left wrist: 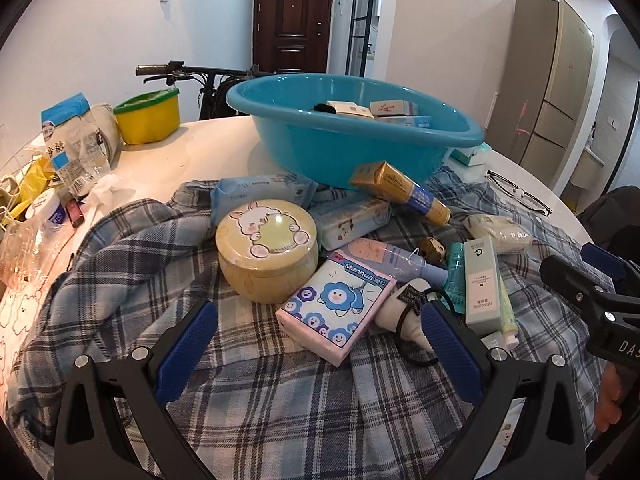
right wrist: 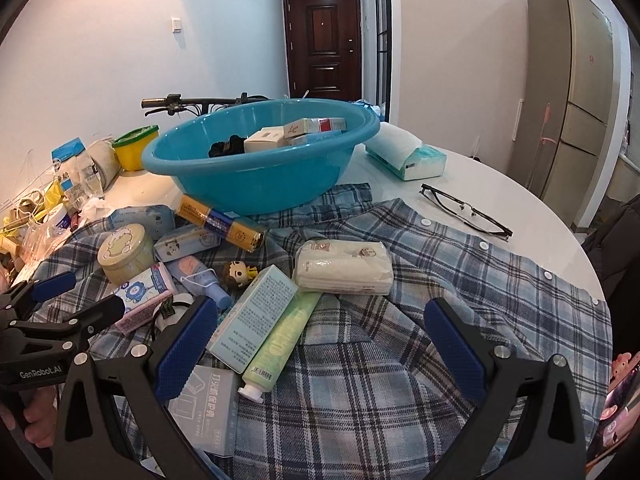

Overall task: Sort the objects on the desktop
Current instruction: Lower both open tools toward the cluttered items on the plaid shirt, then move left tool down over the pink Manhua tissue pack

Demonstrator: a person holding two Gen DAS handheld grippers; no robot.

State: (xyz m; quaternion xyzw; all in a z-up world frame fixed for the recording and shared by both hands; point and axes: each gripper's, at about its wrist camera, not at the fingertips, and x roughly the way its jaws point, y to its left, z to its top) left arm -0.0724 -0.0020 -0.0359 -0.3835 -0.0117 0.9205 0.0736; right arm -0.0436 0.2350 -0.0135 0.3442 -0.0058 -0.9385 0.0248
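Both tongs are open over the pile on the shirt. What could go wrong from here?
1. The black hair tie loops over the white pouch right by the left tongs; grabbing the tissue pack may snag it.
2. The gold box leans against the basin; nudging either could roll it.
3. Everything sits on the loose shirt; dragging fabric could shift the glasses nearby.

White walls (right wrist: pixel 100 40), dark wooden door (right wrist: pixel 322 40), perhaps a fridge (right wrist: pixel 576 92)
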